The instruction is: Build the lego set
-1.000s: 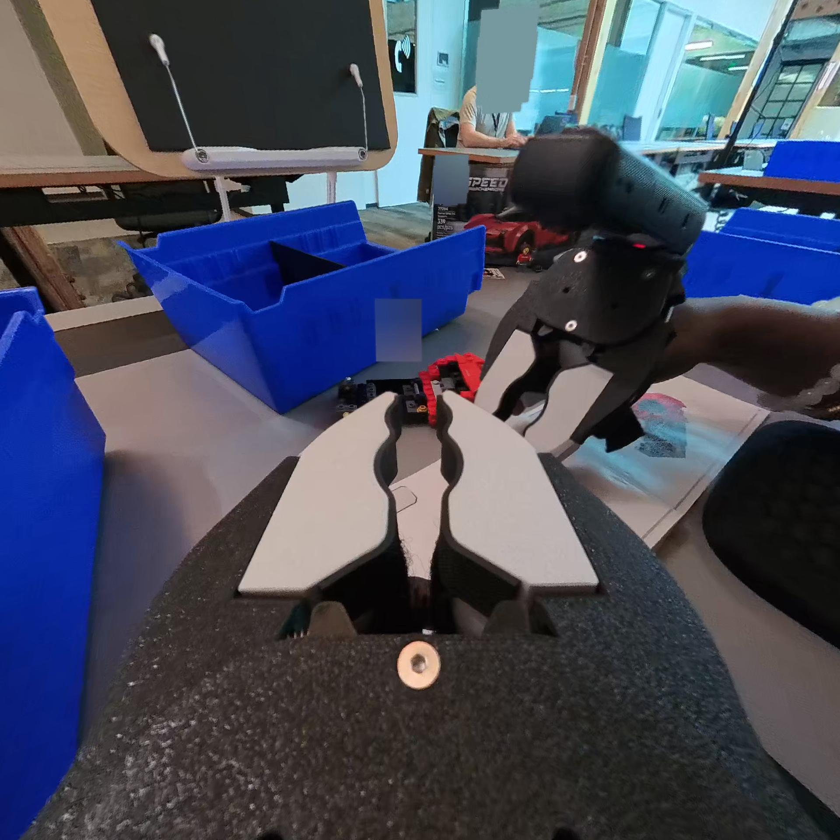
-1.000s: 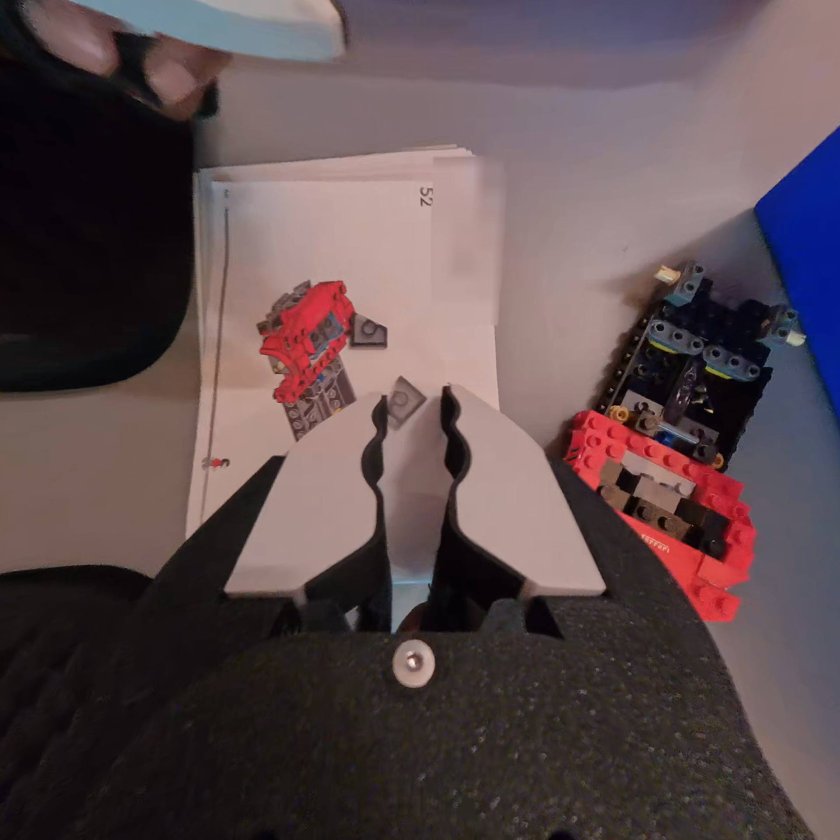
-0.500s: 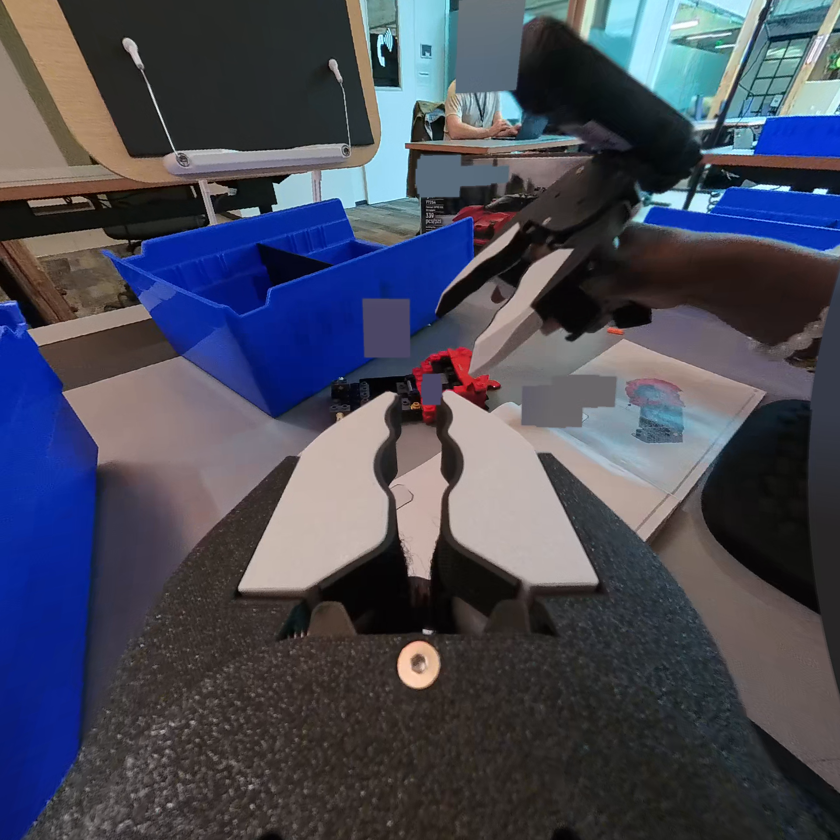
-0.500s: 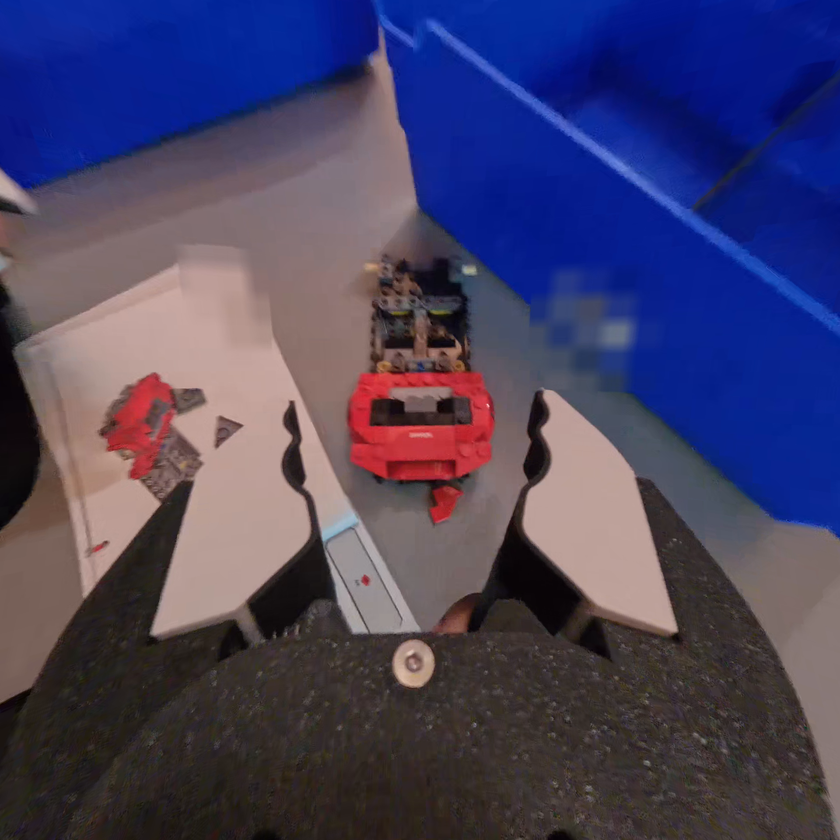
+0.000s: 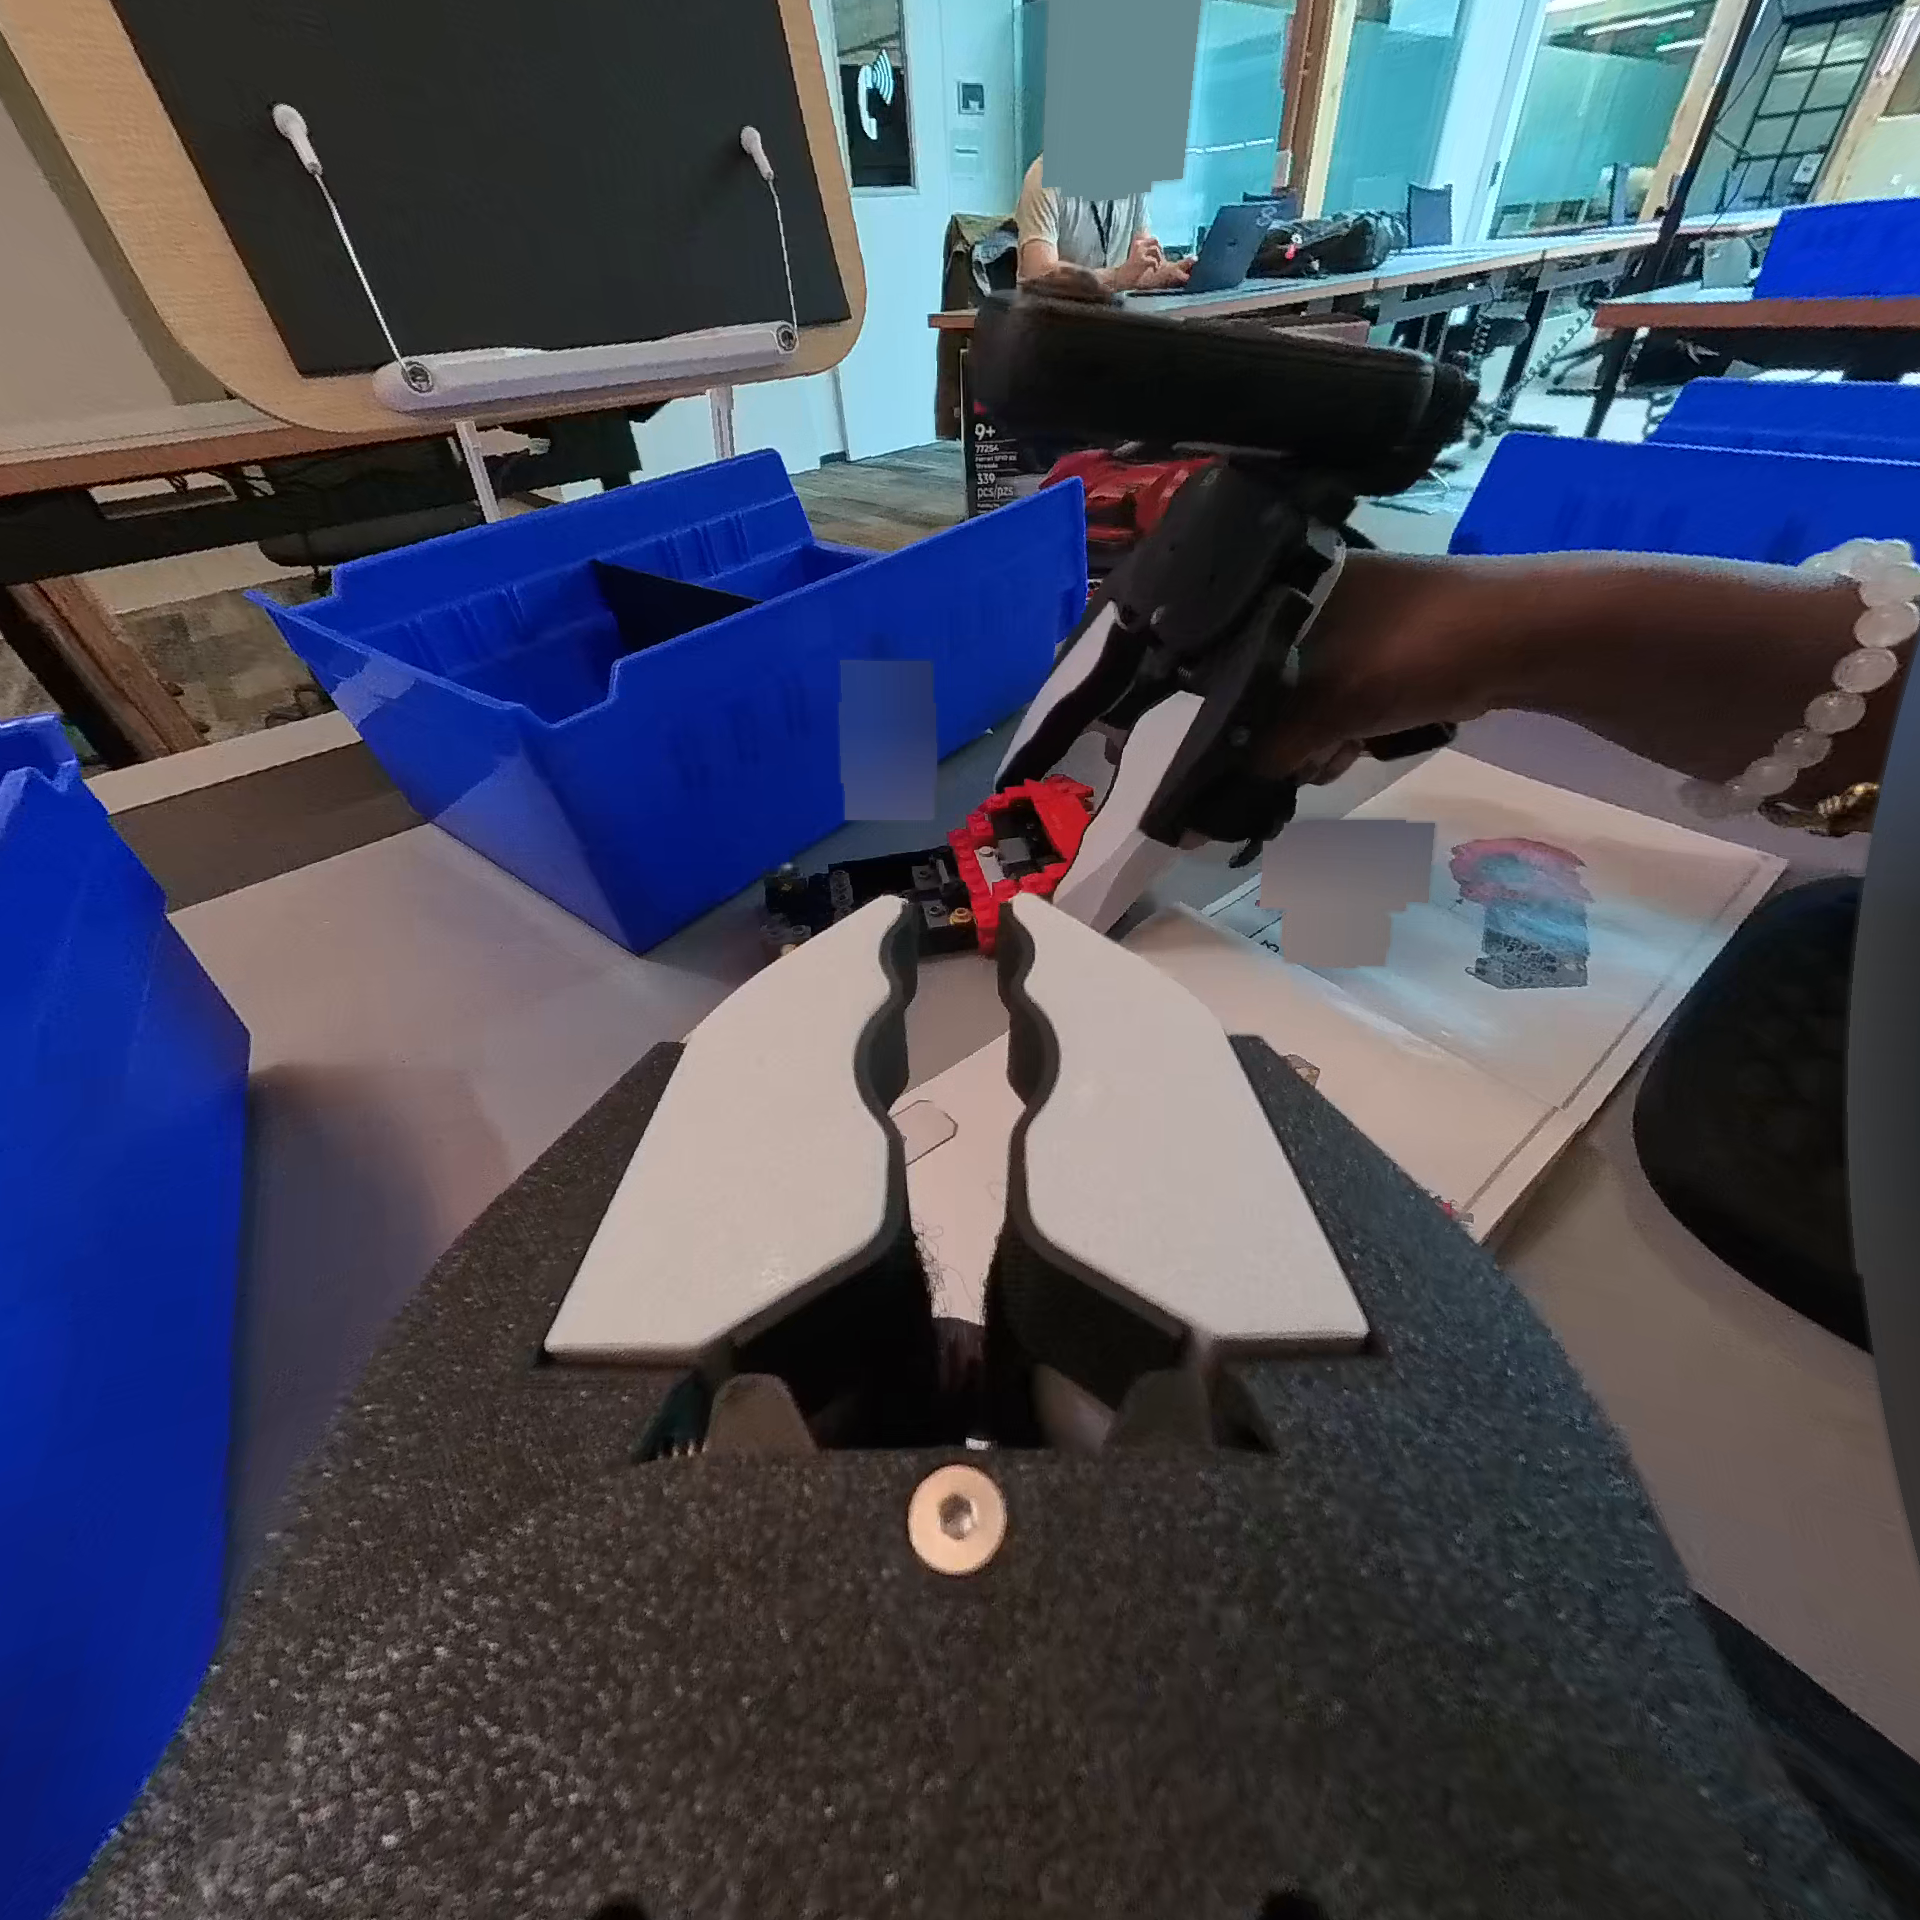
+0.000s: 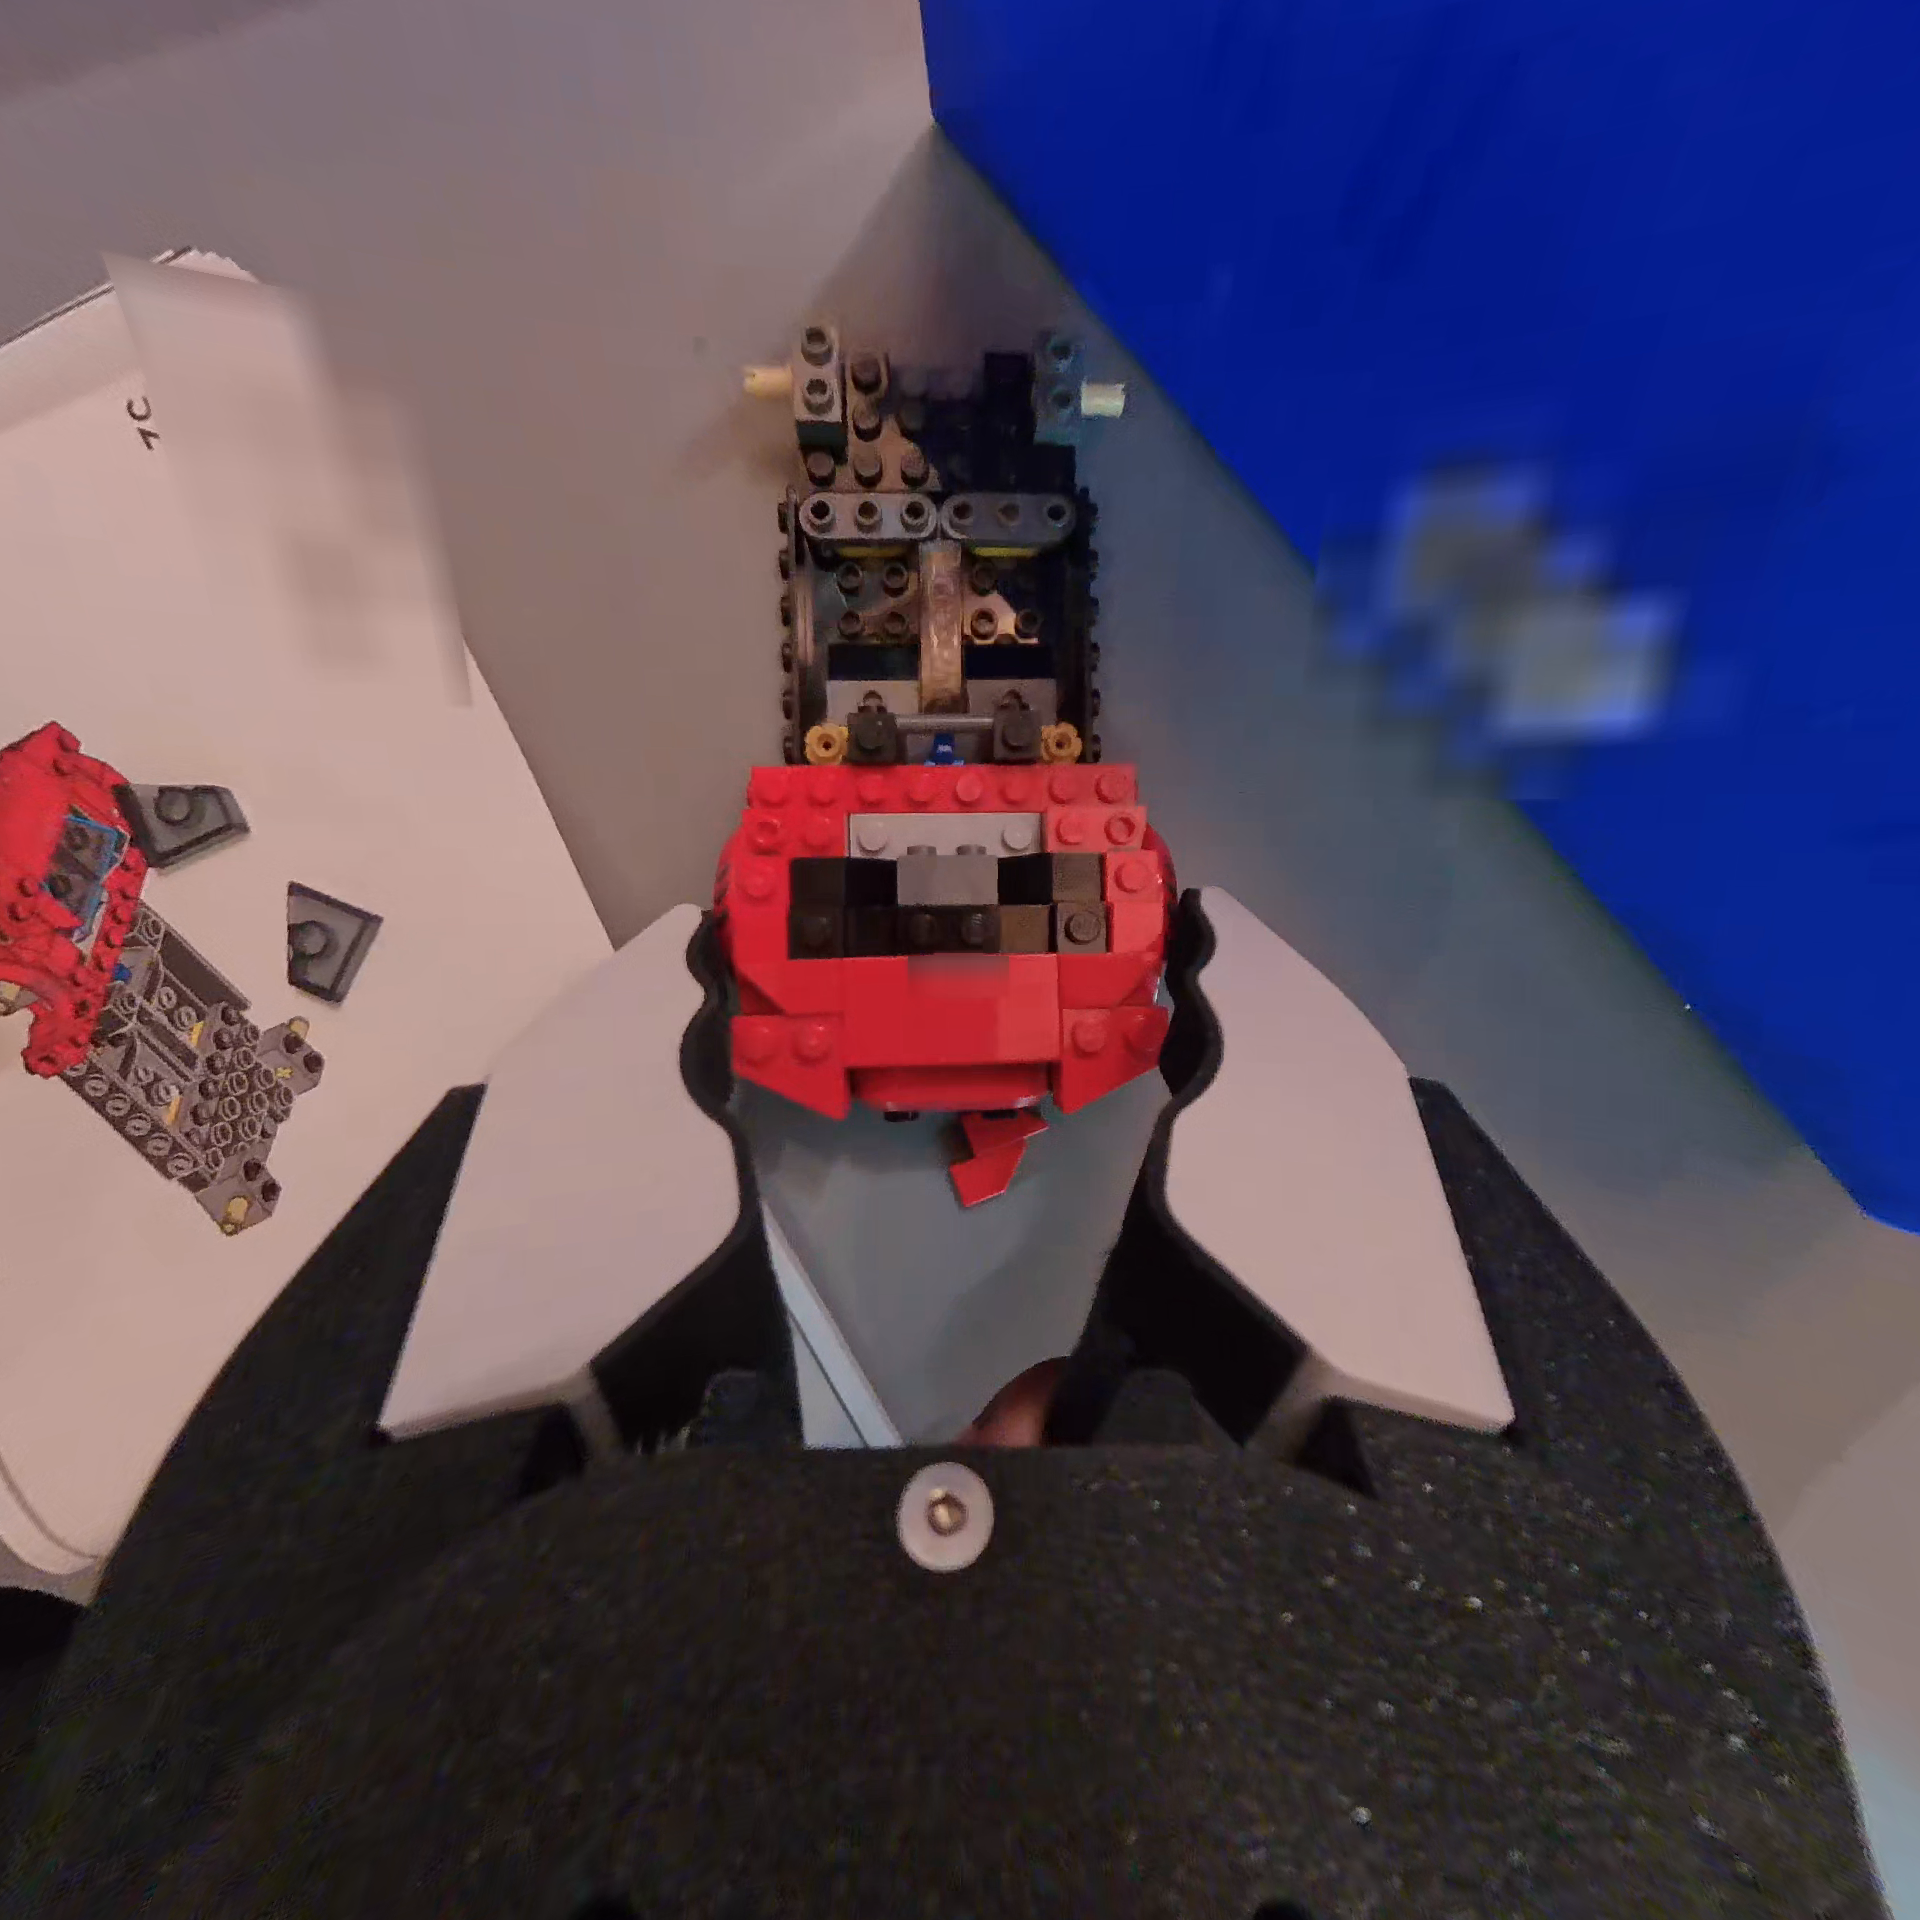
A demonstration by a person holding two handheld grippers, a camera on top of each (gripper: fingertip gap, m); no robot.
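blue divided bin [image 5: 665, 675] 11 o'clock | black board [image 5: 468, 177] 11 o'clock, behind | seated person [image 5: 1091, 229] 12 o'clock, far desk

Open-plan office, long desks [image 5: 1455, 281], glass partitions [image 5: 1590, 104], seated person [image 5: 1091, 234] at laptop [image 5: 1231, 244], blue bins [image 5: 665, 686]

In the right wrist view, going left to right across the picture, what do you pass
Instruction booklet → loose dark grey wedge piece → red and black lego car between the right gripper fingers → blue bin.
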